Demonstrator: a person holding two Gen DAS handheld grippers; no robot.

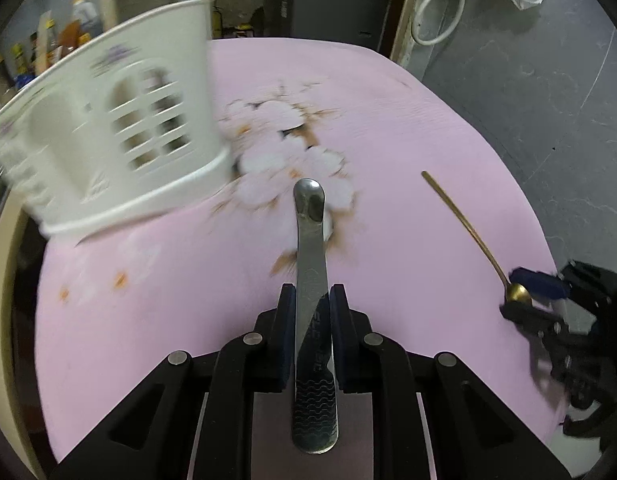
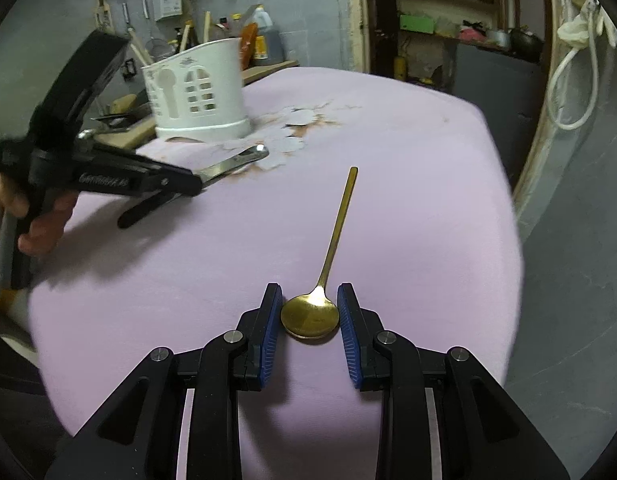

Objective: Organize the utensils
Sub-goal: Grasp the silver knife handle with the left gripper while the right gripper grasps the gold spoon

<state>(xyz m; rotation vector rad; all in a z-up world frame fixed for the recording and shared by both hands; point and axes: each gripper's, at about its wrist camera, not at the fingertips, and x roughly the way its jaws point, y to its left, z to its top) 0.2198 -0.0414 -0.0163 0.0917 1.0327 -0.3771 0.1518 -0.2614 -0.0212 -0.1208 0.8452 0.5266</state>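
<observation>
My left gripper (image 1: 310,292) is shut on a flat steel utensil (image 1: 310,240), whose rounded end points forward over the pink flowered tablecloth (image 1: 388,120). A white slotted utensil holder (image 1: 120,128) stands upright just ahead and to the left of it, blurred. In the right wrist view the left gripper (image 2: 196,184) holds the steel utensil (image 2: 236,162) a little in front of the holder (image 2: 200,92). My right gripper (image 2: 309,289) is low on the cloth, its blue pads against both sides of the bowl of a gold spoon (image 2: 310,316). The spoon's handle lies pointing away.
A person's hand (image 2: 36,224) holds the left gripper at the table's left. Bottles and tools crowd a bench (image 2: 260,68) behind the holder. Shelves (image 2: 448,28) and a grey floor (image 2: 568,240) lie beyond the table's far and right edges.
</observation>
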